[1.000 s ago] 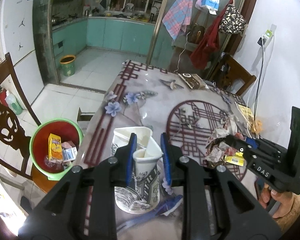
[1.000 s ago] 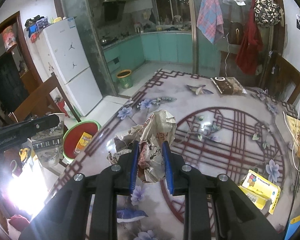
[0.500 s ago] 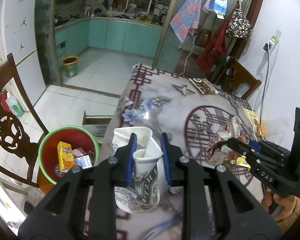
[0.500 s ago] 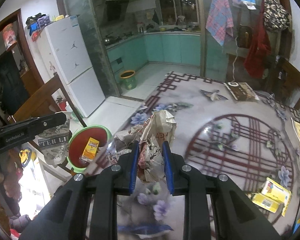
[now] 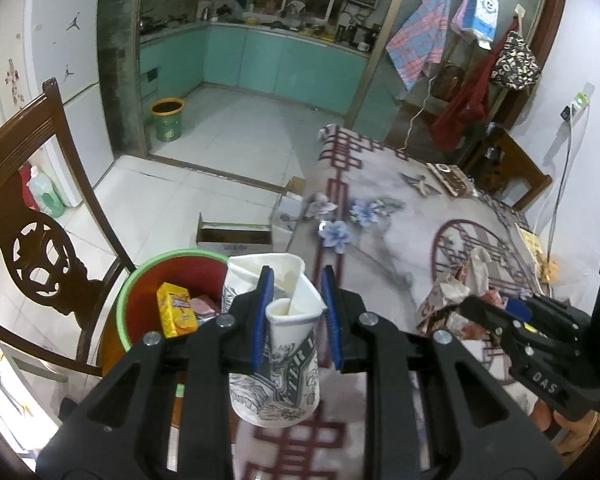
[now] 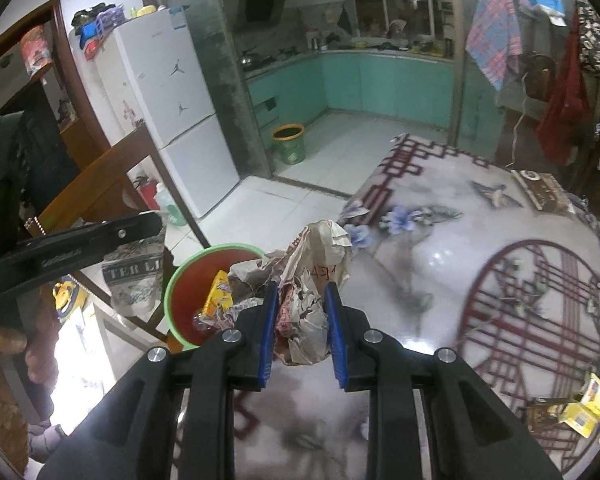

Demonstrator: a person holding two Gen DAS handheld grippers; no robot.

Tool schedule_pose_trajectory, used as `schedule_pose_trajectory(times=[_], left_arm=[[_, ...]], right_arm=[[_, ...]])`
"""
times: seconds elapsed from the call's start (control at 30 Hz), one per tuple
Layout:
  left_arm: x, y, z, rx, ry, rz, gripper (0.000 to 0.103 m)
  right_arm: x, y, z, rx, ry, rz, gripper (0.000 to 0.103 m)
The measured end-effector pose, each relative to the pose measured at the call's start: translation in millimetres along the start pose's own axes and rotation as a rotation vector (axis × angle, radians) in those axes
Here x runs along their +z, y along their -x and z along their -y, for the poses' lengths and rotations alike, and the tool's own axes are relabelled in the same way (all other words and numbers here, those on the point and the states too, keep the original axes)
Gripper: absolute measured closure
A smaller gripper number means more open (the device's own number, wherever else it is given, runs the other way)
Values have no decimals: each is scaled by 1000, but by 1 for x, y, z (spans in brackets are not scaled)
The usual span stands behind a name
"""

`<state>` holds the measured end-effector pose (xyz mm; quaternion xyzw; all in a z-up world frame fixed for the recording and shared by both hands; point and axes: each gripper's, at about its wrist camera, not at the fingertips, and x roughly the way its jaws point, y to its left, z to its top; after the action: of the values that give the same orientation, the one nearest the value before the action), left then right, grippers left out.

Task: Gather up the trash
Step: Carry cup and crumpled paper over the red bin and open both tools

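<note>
Two loads in transit: left gripper (image 5: 296, 316) clamped on crushed printed paper cup (image 5: 278, 364); right gripper (image 6: 300, 330) clamped on crumpled paper wad (image 6: 312, 276). Carry past table edge, centre over green-rimmed red bin (image 5: 140, 280) at left, then release.

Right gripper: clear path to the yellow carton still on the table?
Probably not as is: the right gripper is shut on crumpled paper, jaws full. The yellow carton lies unobstructed on the table.
</note>
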<state>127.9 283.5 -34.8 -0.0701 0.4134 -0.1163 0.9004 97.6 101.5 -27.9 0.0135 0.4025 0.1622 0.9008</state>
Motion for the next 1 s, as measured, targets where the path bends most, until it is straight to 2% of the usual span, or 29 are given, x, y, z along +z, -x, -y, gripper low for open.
schedule_pose_trajectory(times=[0.4, 1.0], left_arm=[[10, -27, -57, 28, 46, -36, 79], [19, -77, -119, 71, 107, -108, 79]], right_arm=[[17, -56, -38, 90, -7, -77, 80], [30, -131, -80, 163, 29, -166, 79]])
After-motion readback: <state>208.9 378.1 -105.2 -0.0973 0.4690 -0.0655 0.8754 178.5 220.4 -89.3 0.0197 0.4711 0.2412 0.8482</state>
